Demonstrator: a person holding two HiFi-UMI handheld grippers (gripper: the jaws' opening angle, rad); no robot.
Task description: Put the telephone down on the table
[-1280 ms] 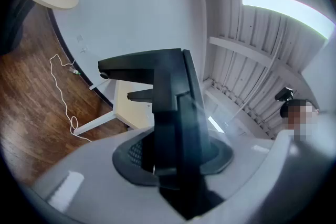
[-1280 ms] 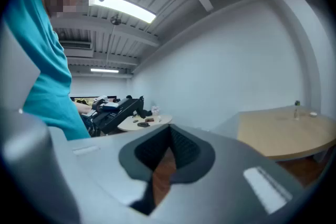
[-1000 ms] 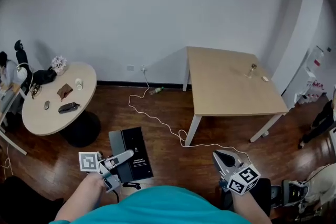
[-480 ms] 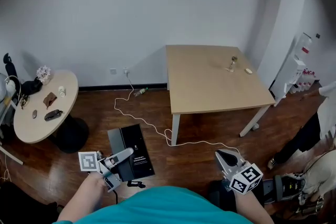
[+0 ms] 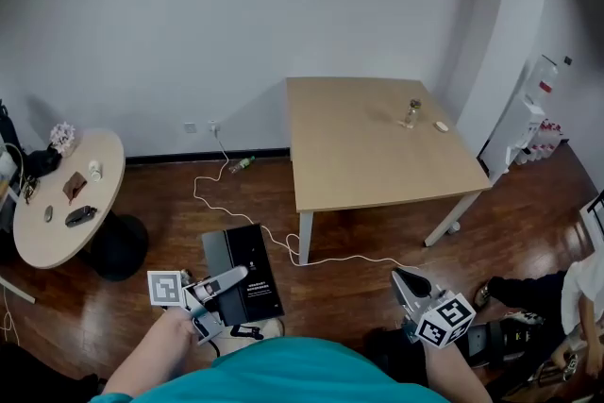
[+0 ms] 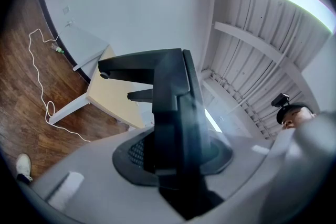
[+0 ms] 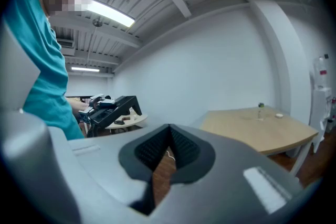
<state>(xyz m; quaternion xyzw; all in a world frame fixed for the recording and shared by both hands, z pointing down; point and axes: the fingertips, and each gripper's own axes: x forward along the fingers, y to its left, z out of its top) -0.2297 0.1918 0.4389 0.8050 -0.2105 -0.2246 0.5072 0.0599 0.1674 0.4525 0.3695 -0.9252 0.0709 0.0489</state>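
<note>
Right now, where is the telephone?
In the head view the telephone is at lower left, gripped by the left gripper above the wooden floor, not yet at the square table.

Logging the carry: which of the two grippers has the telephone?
The left gripper, its jaws shut on the black telephone; the right gripper has its jaws together with nothing between them.

The person wears a teal short-sleeved shirt [image 5: 283, 377]. The left gripper [image 5: 234, 277] and right gripper [image 5: 402, 277] are pale grey plastic with black ribbed pads [image 7: 182, 147]. Each carries a white cube printed with black square markers.
</note>
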